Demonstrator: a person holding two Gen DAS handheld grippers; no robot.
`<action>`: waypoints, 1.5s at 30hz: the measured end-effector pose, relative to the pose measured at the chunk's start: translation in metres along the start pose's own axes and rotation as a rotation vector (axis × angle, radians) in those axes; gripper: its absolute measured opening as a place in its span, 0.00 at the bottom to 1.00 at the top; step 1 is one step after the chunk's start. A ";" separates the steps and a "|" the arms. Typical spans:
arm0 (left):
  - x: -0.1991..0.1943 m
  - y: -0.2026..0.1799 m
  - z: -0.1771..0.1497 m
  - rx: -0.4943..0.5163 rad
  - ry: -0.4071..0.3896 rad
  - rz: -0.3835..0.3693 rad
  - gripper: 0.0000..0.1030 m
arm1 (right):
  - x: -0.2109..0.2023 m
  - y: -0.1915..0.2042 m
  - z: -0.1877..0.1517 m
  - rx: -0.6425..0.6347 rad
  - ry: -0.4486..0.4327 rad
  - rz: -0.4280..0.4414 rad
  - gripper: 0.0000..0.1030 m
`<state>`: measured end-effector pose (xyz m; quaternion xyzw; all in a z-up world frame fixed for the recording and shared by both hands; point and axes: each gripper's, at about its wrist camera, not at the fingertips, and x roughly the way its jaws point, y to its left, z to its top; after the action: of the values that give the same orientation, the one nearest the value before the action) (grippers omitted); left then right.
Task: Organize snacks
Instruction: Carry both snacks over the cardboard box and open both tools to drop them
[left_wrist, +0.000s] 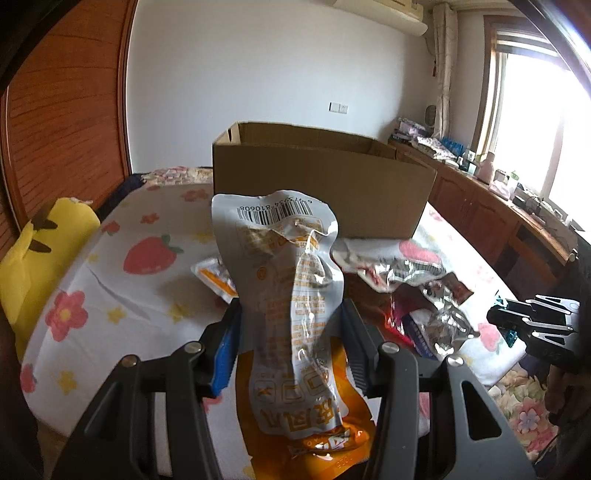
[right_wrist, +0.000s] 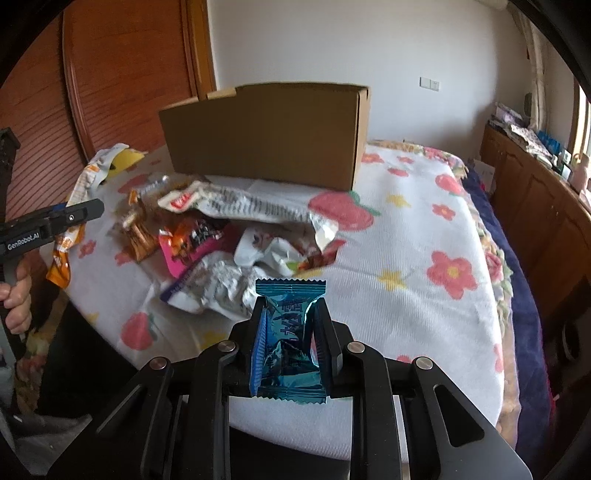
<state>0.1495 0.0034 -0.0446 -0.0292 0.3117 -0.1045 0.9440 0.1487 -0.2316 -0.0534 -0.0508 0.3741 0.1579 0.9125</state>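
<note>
**Two snacks lifted, box straight ahead**

Clamped around its middle in the left tool (left_wrist: 291, 325): a long orange-and-silver pouch (left_wrist: 295, 295), long axis pointing forward and up, barcode end leading. Pinched crosswise in the right tool (right_wrist: 290, 325): a small blue candy wrapper (right_wrist: 288, 343), sides squeezed by the pads, crimped ends sticking out fore and aft. Both held off the bed, above the near edge of the flowered blanket (right_wrist: 424, 229).

Directly beyond both tools, across the loose heap of wrappers (right_wrist: 229, 229): the open cardboard box (left_wrist: 317, 184), standing on the blanket, mouth upward. Likely next move, then, a carry forward and over the near wall of the box (high enough to clear the rim, judging by how tall it stands). Left pouch apparently nearer to the box; hard to rank with fisheye distortion.

Left view only: part of the box interior at its far corner, a yellow plush toy (left_wrist: 48, 251) at the blanket's left edge, the right tool in profile at far right. Right view only: the full spread of the heap, the left tool from the side with the pouch dangling below it.
</note>
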 end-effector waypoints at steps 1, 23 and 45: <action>-0.002 0.000 0.003 0.003 -0.007 0.001 0.48 | -0.002 0.001 0.003 -0.002 -0.004 0.001 0.21; 0.021 0.024 0.114 0.069 -0.144 0.013 0.49 | 0.014 0.010 0.147 -0.080 -0.185 0.049 0.21; 0.126 0.021 0.202 0.116 -0.156 -0.022 0.50 | 0.105 -0.002 0.236 -0.061 -0.271 0.106 0.22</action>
<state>0.3721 -0.0054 0.0414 0.0138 0.2304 -0.1303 0.9642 0.3768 -0.1579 0.0418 -0.0371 0.2448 0.2226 0.9430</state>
